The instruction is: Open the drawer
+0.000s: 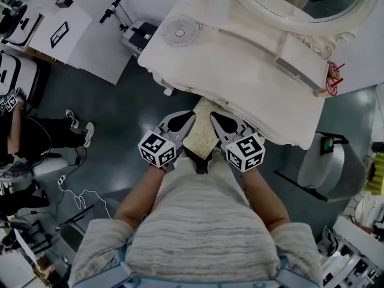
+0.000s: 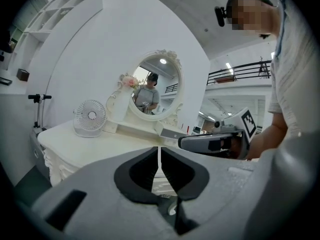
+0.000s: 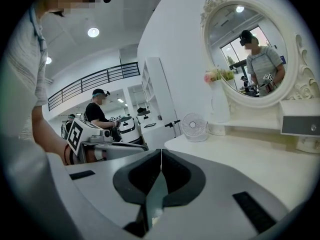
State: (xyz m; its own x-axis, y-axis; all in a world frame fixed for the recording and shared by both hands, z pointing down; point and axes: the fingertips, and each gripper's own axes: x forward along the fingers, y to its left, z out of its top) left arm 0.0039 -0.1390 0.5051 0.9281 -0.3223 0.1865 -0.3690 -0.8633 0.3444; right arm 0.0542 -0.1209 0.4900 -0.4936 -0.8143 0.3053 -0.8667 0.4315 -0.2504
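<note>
White dressing table (image 1: 240, 59) stands ahead, and its small grey drawer (image 3: 300, 125) sits shut below the mirror (image 3: 252, 49). Left claw (image 2: 159, 154) and right claw (image 3: 161, 156) are pinched closed and empty, side by side near the front edge, probably poised for the reach.

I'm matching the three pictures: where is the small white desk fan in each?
Head view: desk fan upper centre-left, on the dressing table's left end.
Left gripper view: fan left of centre, left of the oval mirror.
Right gripper view: fan centre, lower left of the mirror.
Shared landmark: the oval mirror.
</note>
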